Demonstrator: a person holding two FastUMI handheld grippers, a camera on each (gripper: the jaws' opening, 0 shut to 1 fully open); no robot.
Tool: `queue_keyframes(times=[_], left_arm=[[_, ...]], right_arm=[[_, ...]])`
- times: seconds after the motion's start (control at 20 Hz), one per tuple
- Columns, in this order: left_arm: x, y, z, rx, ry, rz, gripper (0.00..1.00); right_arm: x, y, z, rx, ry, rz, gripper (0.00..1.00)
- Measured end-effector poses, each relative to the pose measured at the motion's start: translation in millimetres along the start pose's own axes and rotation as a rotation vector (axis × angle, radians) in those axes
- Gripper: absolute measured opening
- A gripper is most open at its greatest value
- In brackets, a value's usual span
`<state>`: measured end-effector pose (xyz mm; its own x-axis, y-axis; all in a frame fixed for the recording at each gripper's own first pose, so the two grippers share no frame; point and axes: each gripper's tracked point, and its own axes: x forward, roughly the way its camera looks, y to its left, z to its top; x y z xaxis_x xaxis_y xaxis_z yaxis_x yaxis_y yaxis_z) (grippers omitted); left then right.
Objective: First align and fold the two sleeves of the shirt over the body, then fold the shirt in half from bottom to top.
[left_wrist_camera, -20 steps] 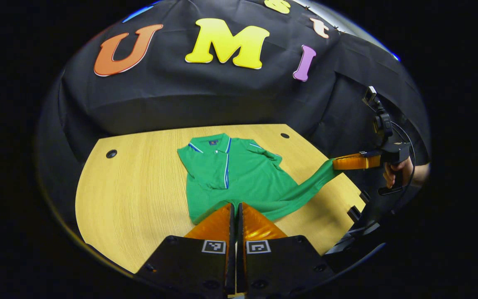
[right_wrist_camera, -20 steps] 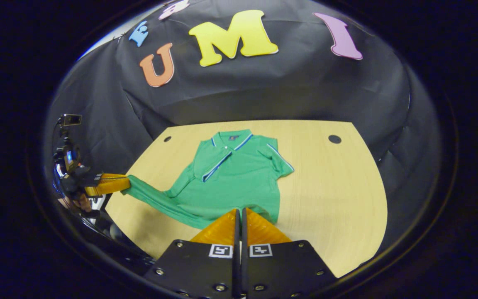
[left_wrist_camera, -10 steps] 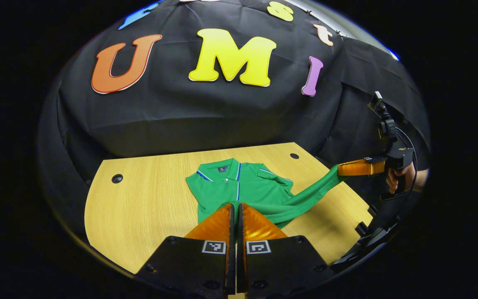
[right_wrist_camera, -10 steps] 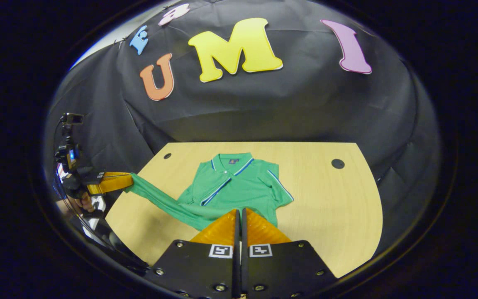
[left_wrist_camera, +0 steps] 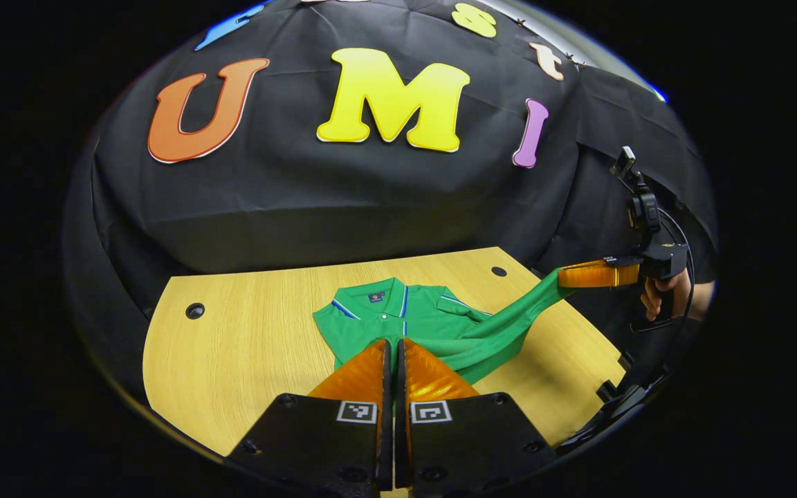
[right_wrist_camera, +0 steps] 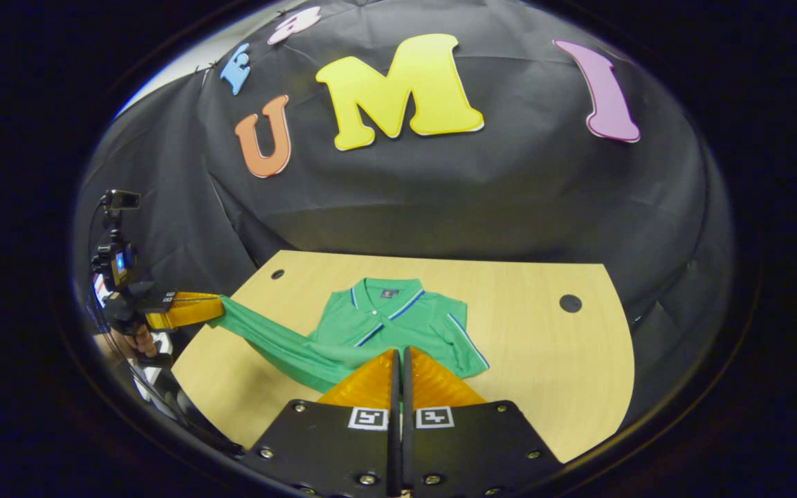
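Both claws have carried the hem further toward the collar since a second ago, so less of the shirt's body shows ahead of each. The left claw (left_wrist_camera: 390,346) is pressed together on the green shirt (left_wrist_camera: 398,319), pinching a bottom corner; the right claw (right_wrist_camera: 399,356) pinches the other corner the same way. The shirt lies on the worktop (right_wrist_camera: 564,373) just ahead of both claws, sleeves already folded in, collar at the far end. Between the claws the hem sags in a slanting band. To finish well, I judge they should draw apart to tauten it, travel level, and lay the hem just short of the collar.
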<state>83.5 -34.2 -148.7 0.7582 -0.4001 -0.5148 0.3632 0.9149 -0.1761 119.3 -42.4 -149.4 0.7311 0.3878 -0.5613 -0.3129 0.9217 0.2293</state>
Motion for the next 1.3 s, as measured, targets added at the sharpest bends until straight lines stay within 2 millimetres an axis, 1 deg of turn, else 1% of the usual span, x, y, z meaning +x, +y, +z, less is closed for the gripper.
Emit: queue_keyframes(times=[0.1,0.3,0.65,0.95,1.0,1.05,1.2,1.25,1.3], left_arm=[[3.8,3.7,2.8,-0.013,-0.005,0.001,0.04],[19.6,15.5,12.7,-0.013,-0.013,0.014,0.04],[56.5,36.0,26.1,-0.035,-0.035,0.023,0.04],[93.0,49.6,30.3,-0.069,-0.036,0.039,0.04],[99.6,52.8,31.3,-0.071,-0.036,0.044,0.04],[106.3,55.9,31.1,-0.074,-0.036,0.048,0.04],[128.5,69.7,29.6,-0.076,-0.037,0.071,0.04],[134.1,74.6,28.3,-0.070,-0.037,0.084,0.04],[139.3,79.6,26.6,-0.062,-0.042,0.097,0.04]], right_arm=[[6.2,-2.5,7.0,-0.013,-0.012,-0.008,0.01],[22.3,-4.6,15.2,-0.016,-0.018,-0.014,0.00],[58.6,-11.5,32.1,0.020,-0.040,-0.038,0.00],[99.1,-23.2,37.4,0.057,-0.044,-0.059,0.00],[105.4,-25.1,35.9,0.062,-0.041,-0.061,0.03],[112.4,-28.1,34.8,0.067,-0.037,-0.064,0.01],[133.9,-41.1,33.4,0.078,-0.036,-0.083,0.00],[140.2,-44.0,33.3,0.079,-0.038,-0.088,0.04],[146.8,-46.7,32.4,0.077,-0.037,-0.093,0.01]])
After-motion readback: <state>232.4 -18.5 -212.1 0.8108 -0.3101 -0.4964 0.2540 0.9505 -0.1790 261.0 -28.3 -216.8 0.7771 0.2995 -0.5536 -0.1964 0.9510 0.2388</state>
